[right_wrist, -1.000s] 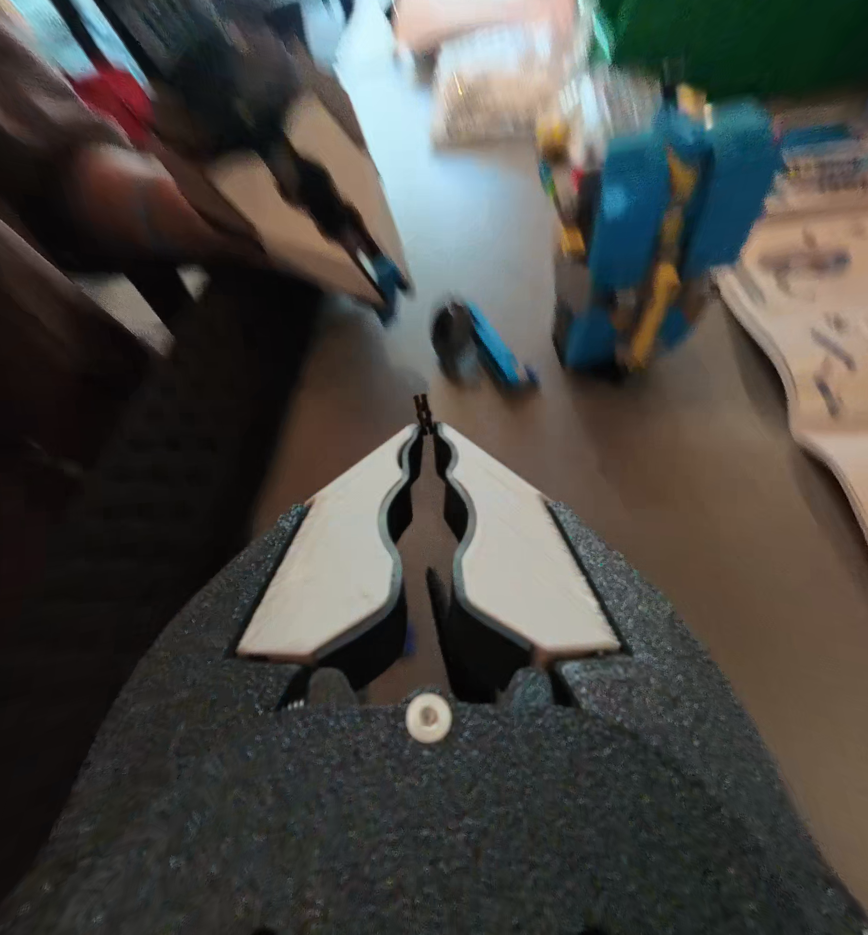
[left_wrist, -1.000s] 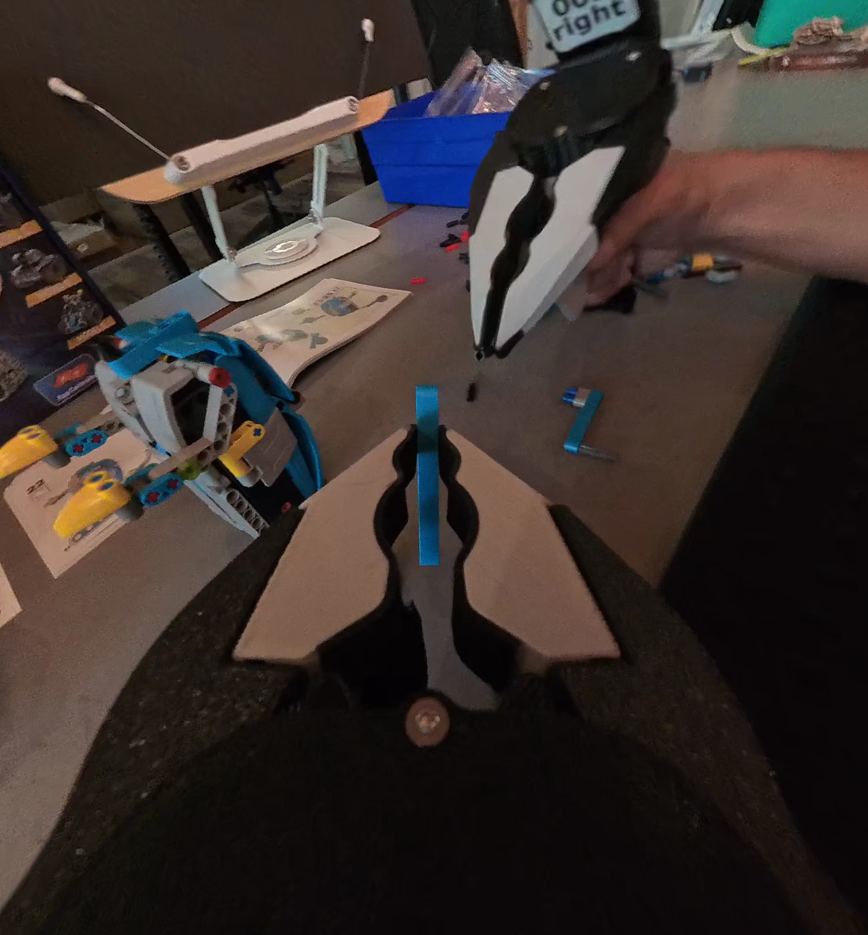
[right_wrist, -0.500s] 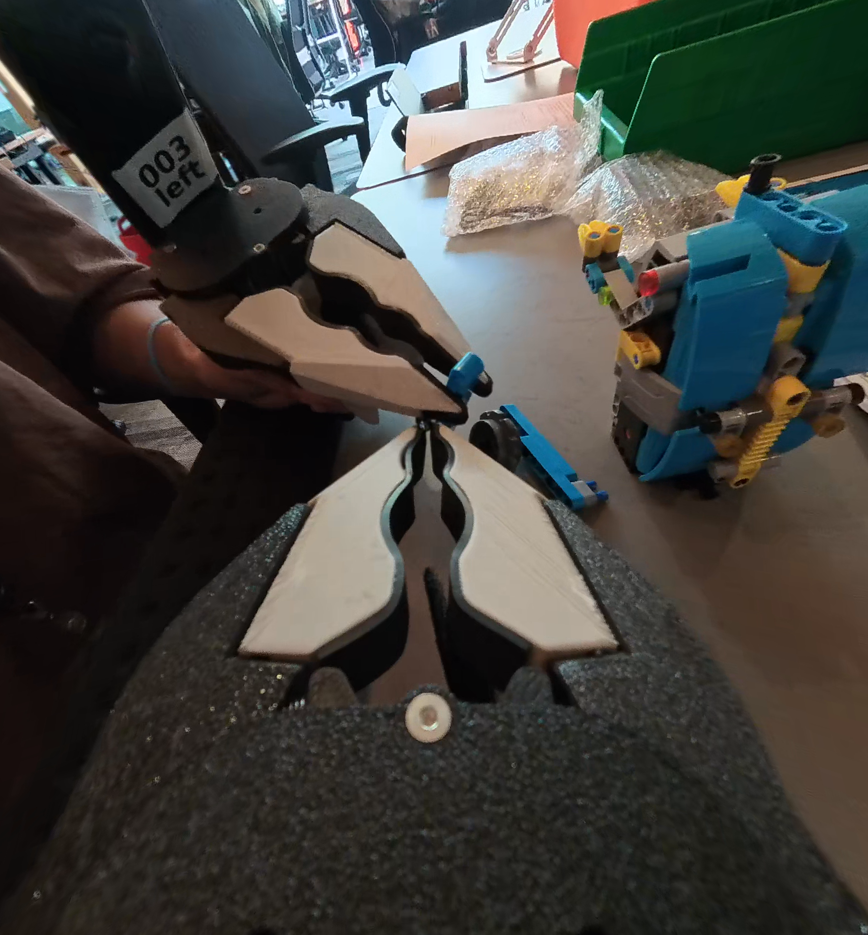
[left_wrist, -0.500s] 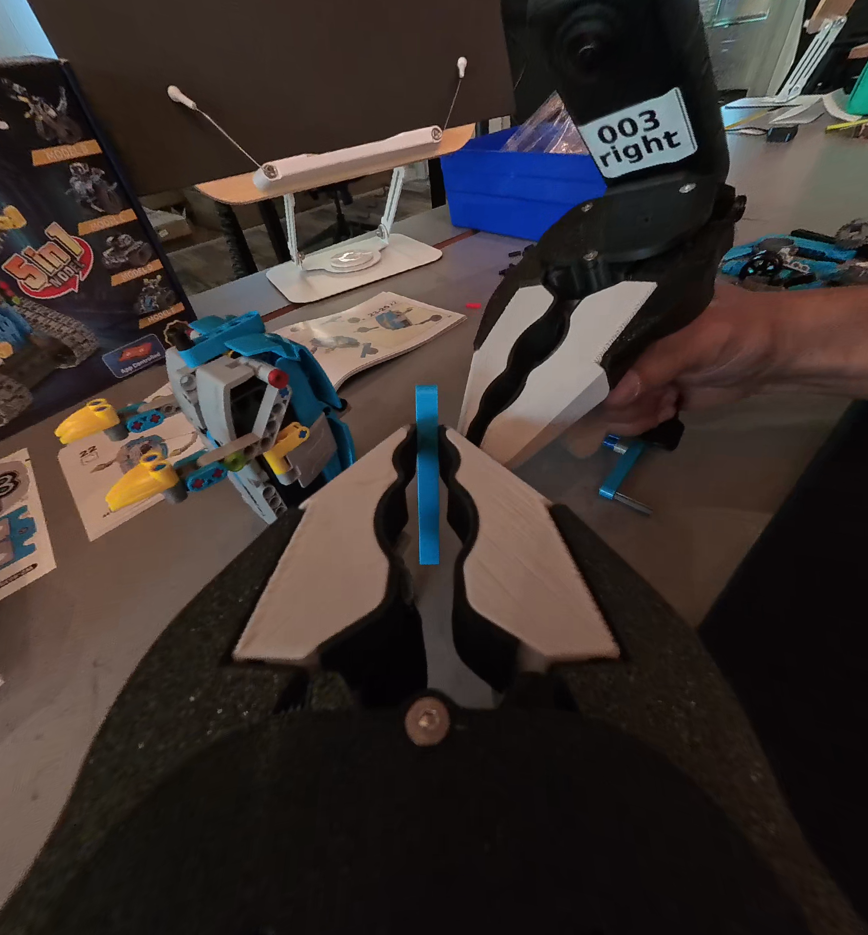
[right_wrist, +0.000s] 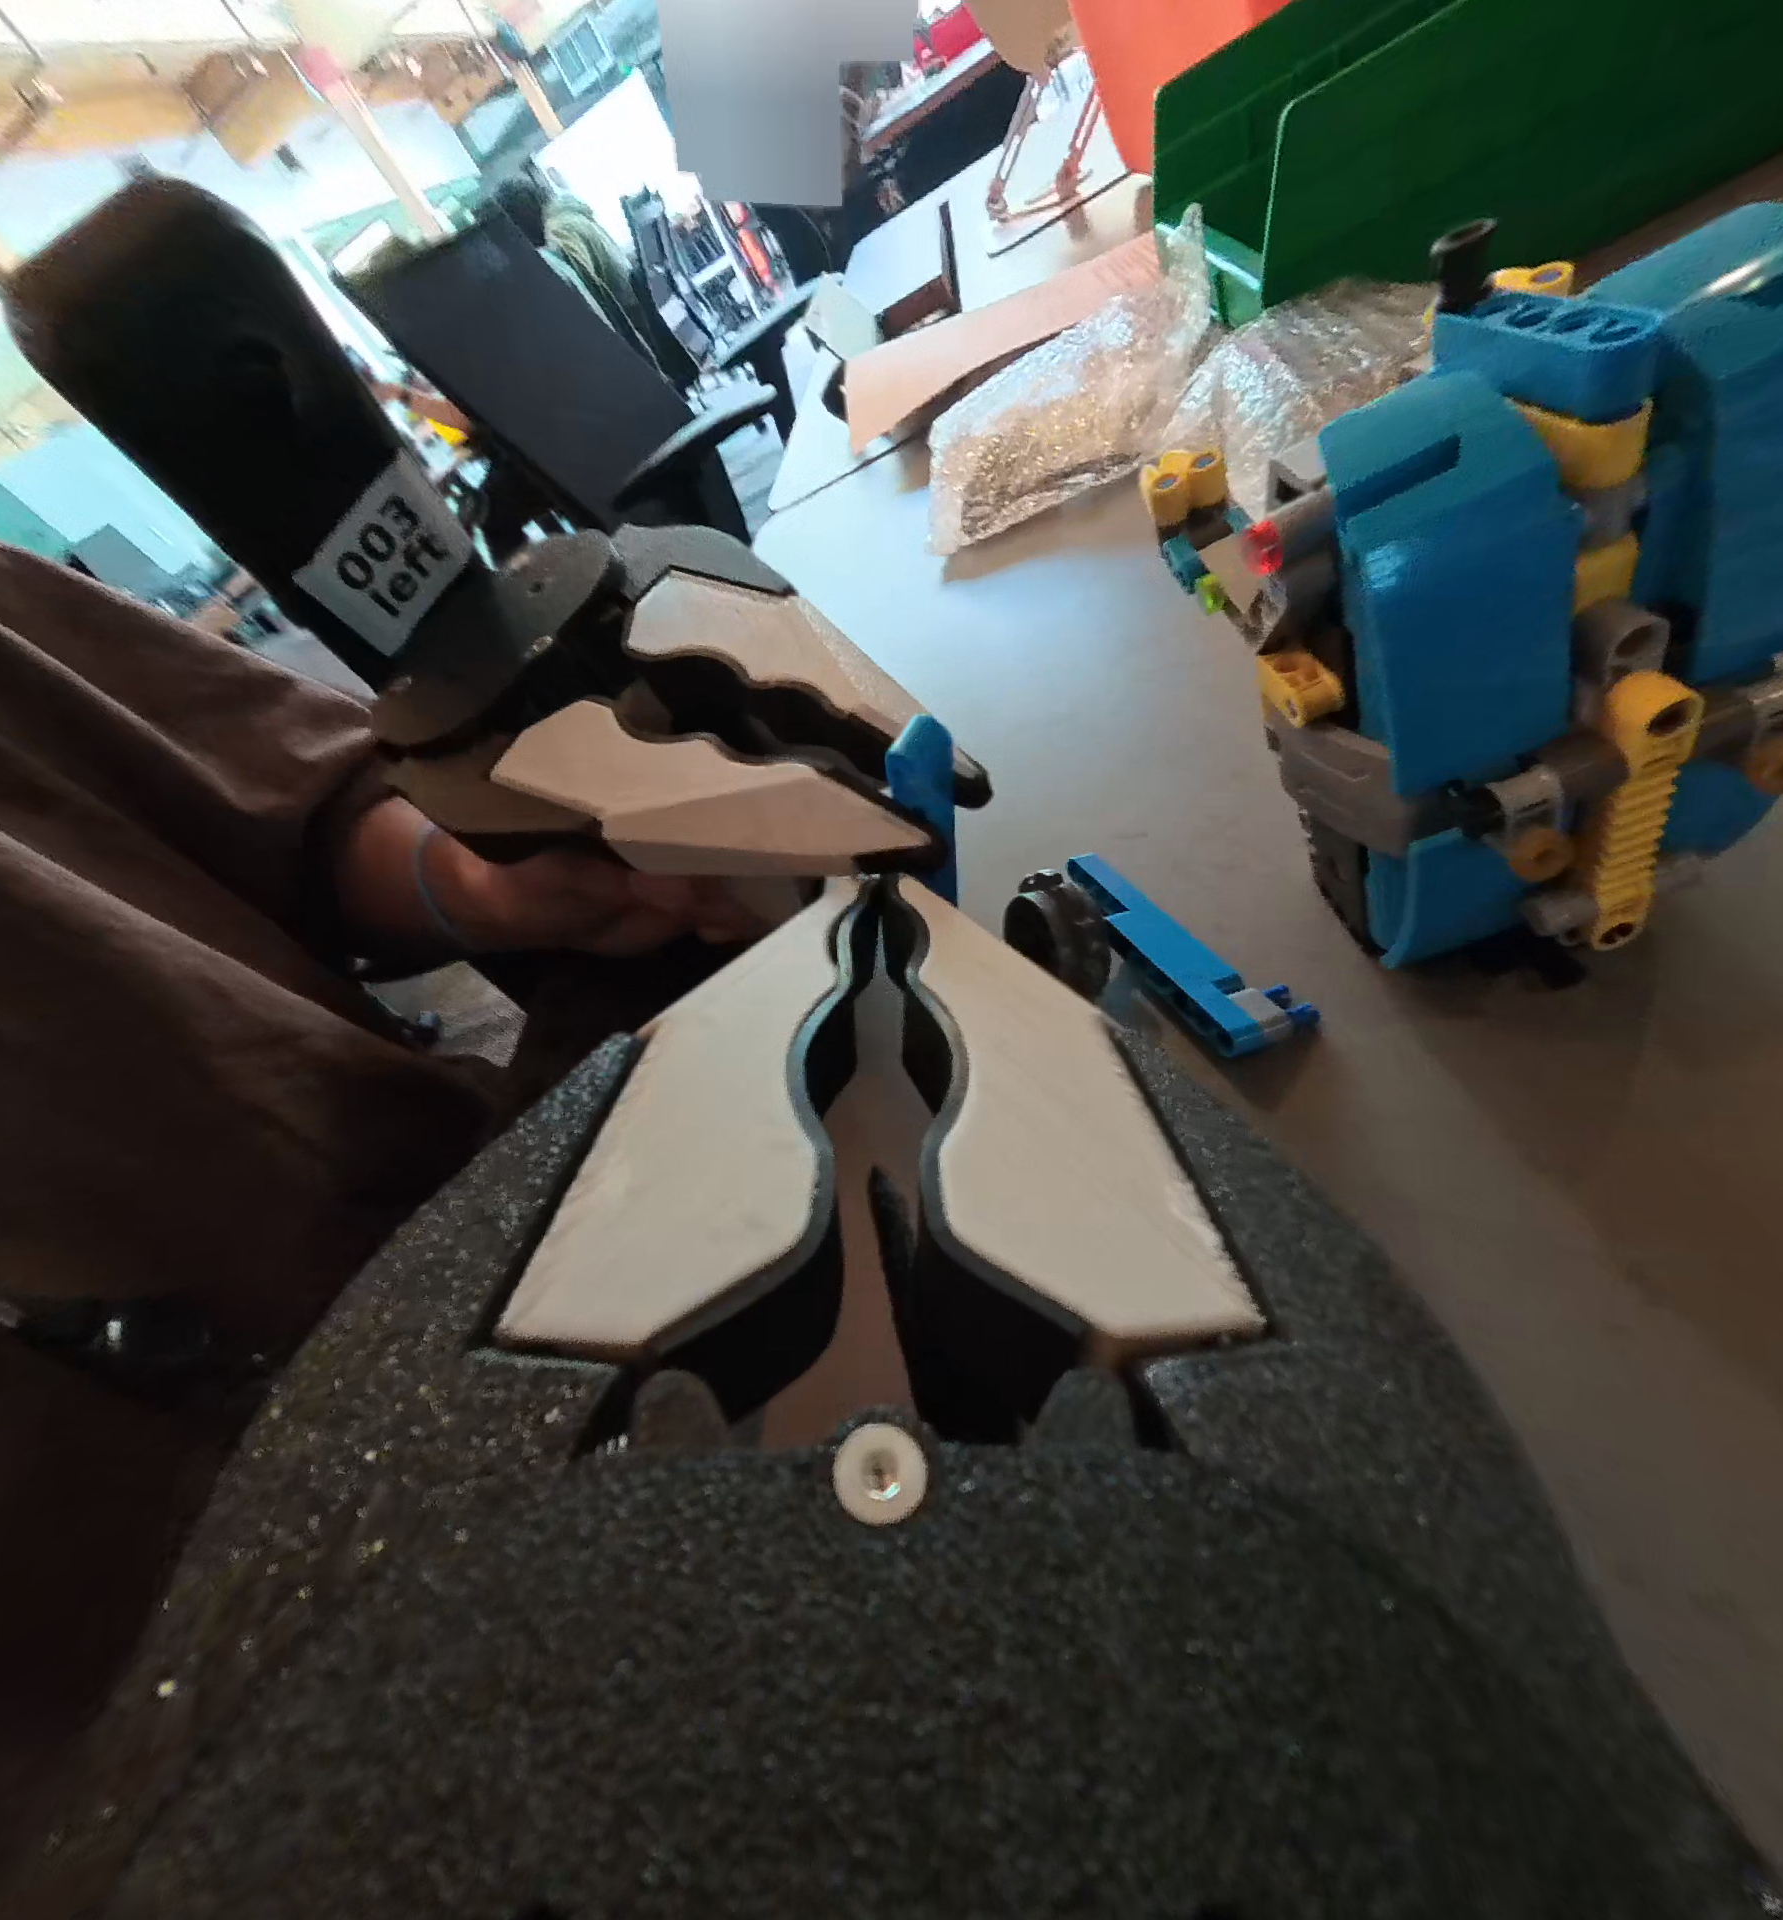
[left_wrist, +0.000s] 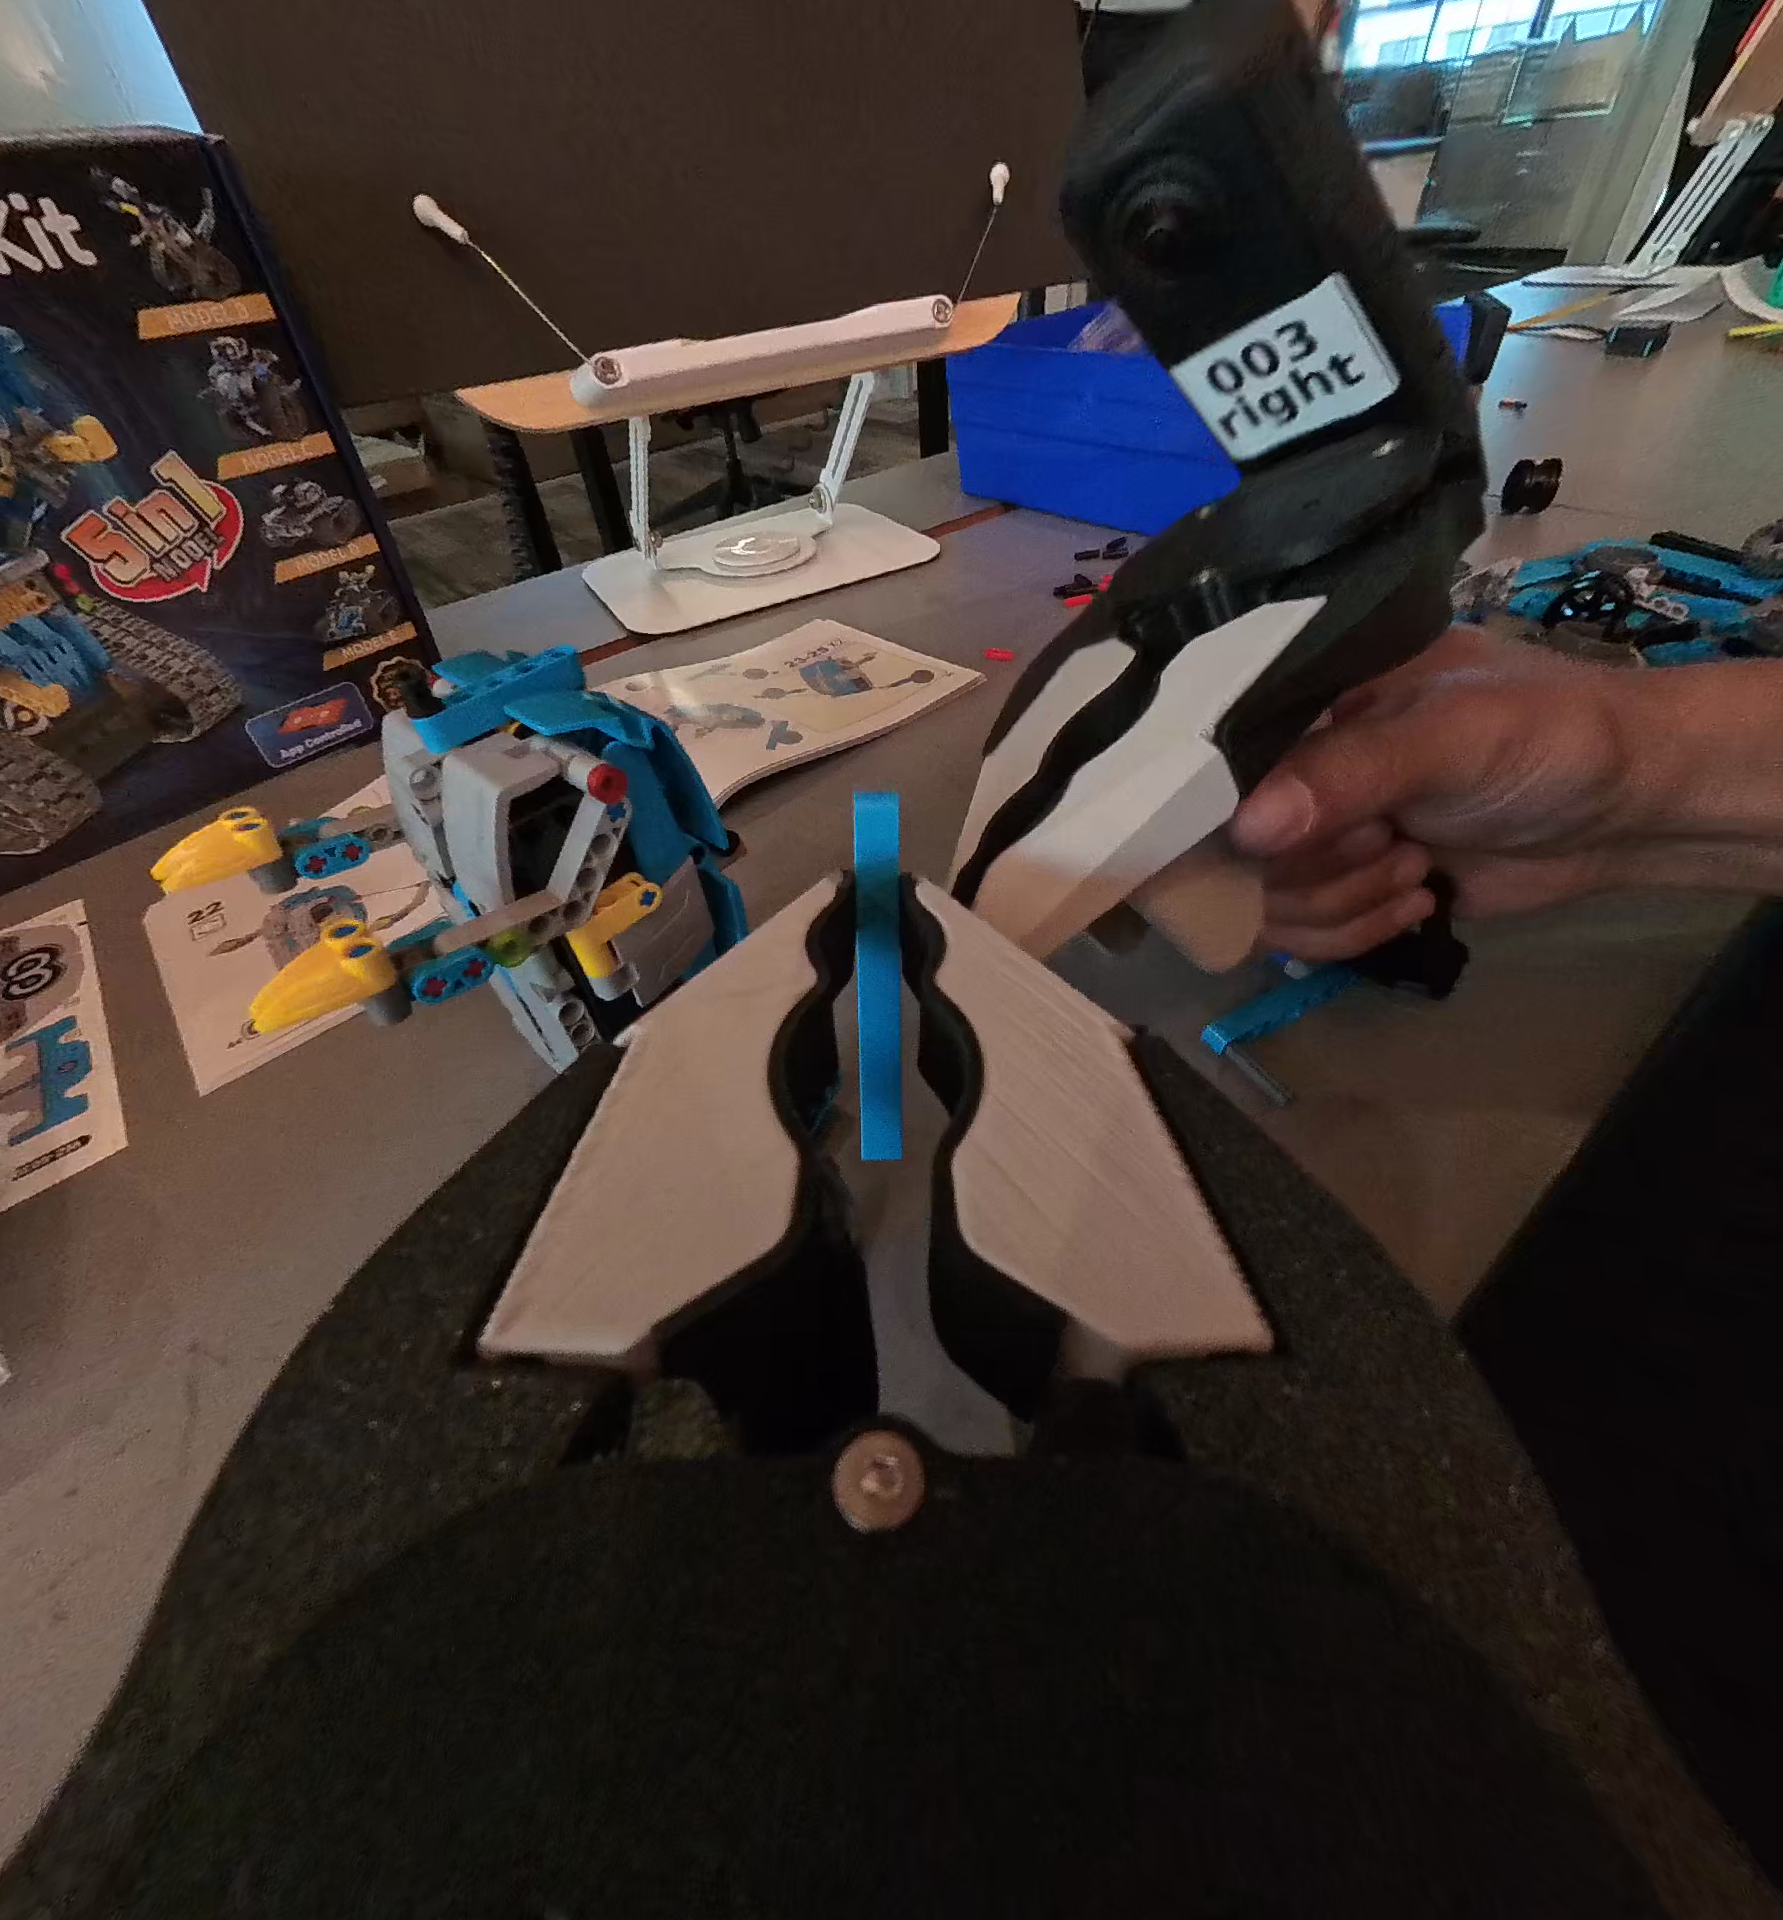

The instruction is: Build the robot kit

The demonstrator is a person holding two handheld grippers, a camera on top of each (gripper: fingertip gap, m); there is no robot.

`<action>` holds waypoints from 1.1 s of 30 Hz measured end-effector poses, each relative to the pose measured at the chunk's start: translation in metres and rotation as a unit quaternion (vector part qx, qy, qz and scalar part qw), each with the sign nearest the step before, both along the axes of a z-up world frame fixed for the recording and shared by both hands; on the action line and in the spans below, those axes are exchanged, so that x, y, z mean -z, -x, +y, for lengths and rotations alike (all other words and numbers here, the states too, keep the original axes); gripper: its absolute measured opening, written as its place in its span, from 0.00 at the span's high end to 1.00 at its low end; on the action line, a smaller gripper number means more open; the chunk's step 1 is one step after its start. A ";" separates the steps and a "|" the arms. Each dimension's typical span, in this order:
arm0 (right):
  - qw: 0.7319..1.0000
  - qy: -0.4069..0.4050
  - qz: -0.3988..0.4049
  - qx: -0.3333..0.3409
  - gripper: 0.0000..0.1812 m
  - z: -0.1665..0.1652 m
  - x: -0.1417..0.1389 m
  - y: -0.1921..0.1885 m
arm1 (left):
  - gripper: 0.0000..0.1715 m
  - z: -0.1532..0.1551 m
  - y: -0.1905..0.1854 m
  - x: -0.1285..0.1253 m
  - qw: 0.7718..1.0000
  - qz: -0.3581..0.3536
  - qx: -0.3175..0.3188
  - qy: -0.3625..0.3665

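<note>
Left of the blue model (left_wrist: pixel 565 852) on the table (left_wrist: pixel 243 1226) stands a printed kit box (left_wrist: pixel 139 499). Beside the model, the left gripper (left_wrist: pixel 874 883) has its jaws clamped on a blue strip (left_wrist: pixel 876 987); the right gripper (right_wrist: pixel 874 894), jaws closed, perhaps pinches a tiny dark pin. Behind, a blue bin (left_wrist: pixel 1063 426) holds clear bags.

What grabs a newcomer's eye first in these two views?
The left hand-held gripper, shut on a thin blue strip standing upright between its tips. Just right of it in the left wrist view, the right hand-held gripper is shut with its tips close under that strip; whether it pinches anything is too small to tell. Left of both on the grey table stands a blue, grey and yellow brick model.
</note>
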State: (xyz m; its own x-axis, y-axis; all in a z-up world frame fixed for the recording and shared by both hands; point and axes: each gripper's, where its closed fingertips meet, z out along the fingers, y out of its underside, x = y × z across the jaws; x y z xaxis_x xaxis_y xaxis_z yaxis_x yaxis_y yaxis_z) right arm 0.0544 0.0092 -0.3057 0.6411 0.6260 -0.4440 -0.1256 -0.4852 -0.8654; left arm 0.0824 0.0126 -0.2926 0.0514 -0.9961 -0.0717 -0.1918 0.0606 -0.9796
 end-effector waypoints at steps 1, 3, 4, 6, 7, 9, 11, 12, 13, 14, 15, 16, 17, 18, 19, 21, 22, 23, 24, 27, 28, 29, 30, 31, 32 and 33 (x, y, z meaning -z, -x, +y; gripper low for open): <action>1.000 -0.002 -0.017 0.000 1.00 0.000 0.001 -0.001 | 0.96 0.000 0.000 0.001 1.000 0.003 0.002 -0.003; 0.999 -0.001 -0.043 0.014 1.00 0.002 0.003 -0.011 | 0.96 0.002 0.001 -0.001 1.000 0.000 -0.002 -0.011; 0.998 0.002 -0.062 0.019 1.00 0.001 0.003 -0.019 | 0.96 0.003 0.001 -0.001 1.000 -0.001 -0.005 -0.013; 0.993 0.013 -0.119 0.014 1.00 -0.009 0.009 -0.041 | 0.96 0.002 0.001 0.003 1.000 0.007 0.007 -0.003; 0.986 0.011 -0.162 0.021 0.98 -0.016 0.013 -0.057 | 0.96 0.000 0.001 0.004 1.000 0.009 0.018 0.000; 0.967 0.001 -0.249 0.055 0.94 -0.031 0.018 -0.100 | 0.96 -0.007 0.000 0.007 0.999 0.017 0.036 -0.008; 0.965 0.007 -0.252 0.078 0.94 -0.047 0.020 -0.131 | 0.96 -0.016 -0.001 0.011 0.998 0.028 0.057 -0.023; 0.969 0.020 -0.229 0.095 0.92 -0.054 0.019 -0.142 | 0.96 -0.020 -0.002 0.013 0.997 0.033 0.065 -0.033; 0.971 0.034 -0.206 0.115 0.90 -0.061 0.018 -0.152 | 0.96 -0.022 -0.002 0.015 0.996 0.037 0.067 -0.046; 0.971 0.045 -0.191 0.137 0.87 -0.069 0.015 -0.159 | 0.96 -0.024 -0.003 0.016 0.995 0.040 0.068 -0.057; 0.972 0.049 -0.179 0.142 0.84 -0.080 0.011 -0.157 | 0.96 -0.026 -0.003 0.017 0.994 0.043 0.069 -0.067; 0.976 0.049 -0.174 0.124 0.86 -0.096 0.009 -0.146 | 0.96 -0.028 -0.003 0.018 0.994 0.045 0.070 -0.075; 0.976 0.059 -0.184 0.102 0.88 -0.113 0.011 -0.134 | 0.96 -0.029 -0.003 0.018 0.993 0.046 0.070 -0.081; 0.972 0.081 -0.204 0.080 0.88 -0.132 0.019 -0.122 | 0.96 -0.029 -0.003 0.018 0.993 0.045 0.071 -0.084; 0.967 0.106 -0.225 0.058 0.88 -0.150 0.028 -0.112 | 0.96 -0.030 -0.003 0.018 0.993 0.046 0.074 -0.084; 0.954 0.131 -0.266 0.036 0.89 -0.173 0.042 -0.097 | 0.96 -0.030 -0.003 0.018 0.993 0.045 0.074 -0.078; 0.948 0.144 -0.283 0.028 0.89 -0.180 0.050 -0.091 | 0.96 -0.030 -0.003 0.017 0.993 0.044 0.076 -0.074; 0.939 0.160 -0.303 0.032 0.89 -0.184 0.060 -0.091 | 0.96 -0.030 -0.003 0.018 0.994 0.045 0.076 -0.070; 0.930 0.178 -0.319 0.039 0.87 -0.186 0.069 -0.093 | 0.96 -0.029 -0.004 0.018 0.994 0.045 0.074 -0.068; 0.922 0.179 -0.340 0.046 0.86 -0.189 0.083 -0.090 | 0.96 -0.029 -0.003 0.017 0.994 0.043 0.074 -0.063; 0.927 0.160 -0.336 0.050 0.86 -0.187 0.080 -0.088 | 0.96 -0.029 -0.002 0.016 0.994 0.040 0.074 -0.064; 0.931 0.150 -0.329 0.049 0.86 -0.186 0.078 -0.085 | 0.96 -0.029 -0.002 0.015 0.995 0.037 0.073 -0.065; 0.932 0.148 -0.327 0.048 0.86 -0.185 0.078 -0.084 | 0.96 -0.029 -0.001 0.015 0.994 0.036 0.074 -0.066; 0.930 0.153 -0.332 0.044 0.86 -0.185 0.081 -0.083 | 0.96 -0.030 -0.001 0.015 0.994 0.037 0.074 -0.067; 0.927 0.158 -0.339 0.042 0.86 -0.185 0.084 -0.083 | 0.96 -0.030 -0.002 0.015 0.994 0.038 0.074 -0.069; 0.928 0.147 -0.338 0.044 0.87 -0.183 0.083 -0.083 | 0.96 -0.030 -0.002 0.016 0.994 0.040 0.075 -0.070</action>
